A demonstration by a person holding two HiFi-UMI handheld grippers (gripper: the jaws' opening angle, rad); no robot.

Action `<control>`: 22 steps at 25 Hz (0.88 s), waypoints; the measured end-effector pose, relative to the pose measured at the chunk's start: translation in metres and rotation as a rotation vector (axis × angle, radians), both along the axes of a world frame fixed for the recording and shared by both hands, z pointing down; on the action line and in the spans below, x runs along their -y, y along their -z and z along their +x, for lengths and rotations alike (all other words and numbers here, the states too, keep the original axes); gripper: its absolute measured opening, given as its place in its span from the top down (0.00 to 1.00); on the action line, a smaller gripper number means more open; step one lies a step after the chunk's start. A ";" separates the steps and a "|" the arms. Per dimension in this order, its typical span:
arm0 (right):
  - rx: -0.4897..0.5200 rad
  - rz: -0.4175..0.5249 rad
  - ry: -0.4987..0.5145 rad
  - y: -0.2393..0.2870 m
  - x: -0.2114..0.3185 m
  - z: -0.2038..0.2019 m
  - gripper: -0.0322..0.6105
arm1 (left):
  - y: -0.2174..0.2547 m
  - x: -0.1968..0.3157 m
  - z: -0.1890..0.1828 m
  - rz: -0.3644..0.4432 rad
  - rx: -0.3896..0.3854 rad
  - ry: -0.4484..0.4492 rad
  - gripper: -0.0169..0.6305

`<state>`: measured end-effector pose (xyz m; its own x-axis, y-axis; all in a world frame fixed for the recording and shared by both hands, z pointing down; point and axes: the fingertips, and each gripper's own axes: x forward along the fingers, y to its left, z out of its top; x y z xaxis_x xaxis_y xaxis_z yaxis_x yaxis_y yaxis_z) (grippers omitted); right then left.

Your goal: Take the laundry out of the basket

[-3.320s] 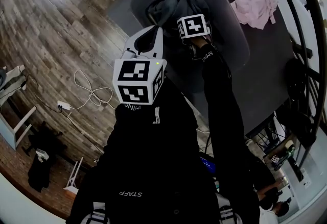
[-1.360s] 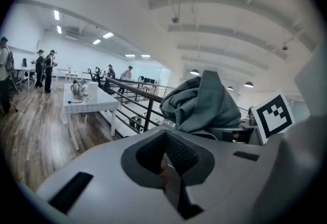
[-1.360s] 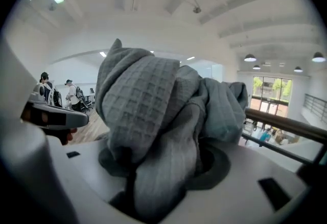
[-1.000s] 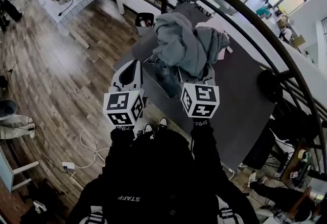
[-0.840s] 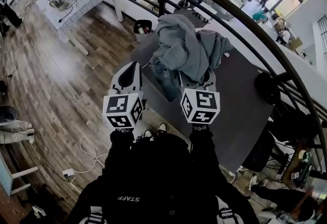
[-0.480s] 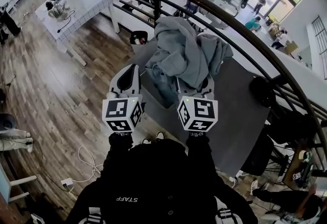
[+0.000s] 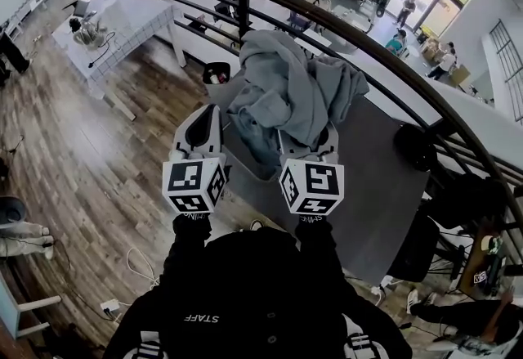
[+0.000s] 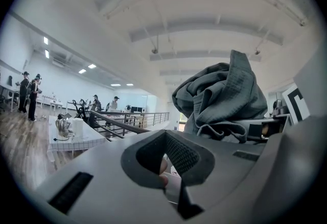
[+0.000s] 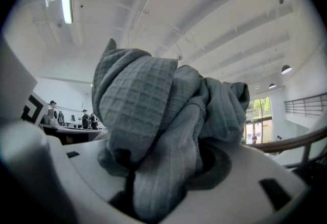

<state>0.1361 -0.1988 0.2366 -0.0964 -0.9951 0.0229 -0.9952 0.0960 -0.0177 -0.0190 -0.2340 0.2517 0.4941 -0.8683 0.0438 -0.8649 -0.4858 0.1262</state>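
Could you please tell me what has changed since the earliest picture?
The right hand-held gripper, which was reaching down before, has taken hold of the grey garment and raised it high. The left hand-held gripper stays shut and empty beside it.

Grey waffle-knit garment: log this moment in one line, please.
grey waffle-knit garment: bunched, held up over dark grey table | right gripper: shut on it | left gripper: shut, empty

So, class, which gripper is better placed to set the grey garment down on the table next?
Likely right: the right gripper grips the grey garment, lifted over the table; the left gripper is shut and empty beside it.
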 end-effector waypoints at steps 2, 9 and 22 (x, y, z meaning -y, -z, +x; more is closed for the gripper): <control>-0.002 0.007 -0.004 0.003 -0.001 -0.001 0.52 | 0.002 0.000 -0.001 0.006 -0.003 -0.001 0.97; -0.008 0.031 -0.028 0.012 -0.001 0.000 0.52 | 0.006 0.004 -0.007 0.018 -0.017 -0.001 0.97; 0.003 0.065 -0.054 0.020 -0.006 0.007 0.52 | 0.012 0.004 0.000 0.041 -0.001 -0.016 0.97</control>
<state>0.1431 -0.1931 0.2165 -0.0427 -0.9982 -0.0421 -0.9989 0.0434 -0.0166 -0.0188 -0.2383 0.2399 0.5076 -0.8616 0.0075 -0.8571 -0.5040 0.1067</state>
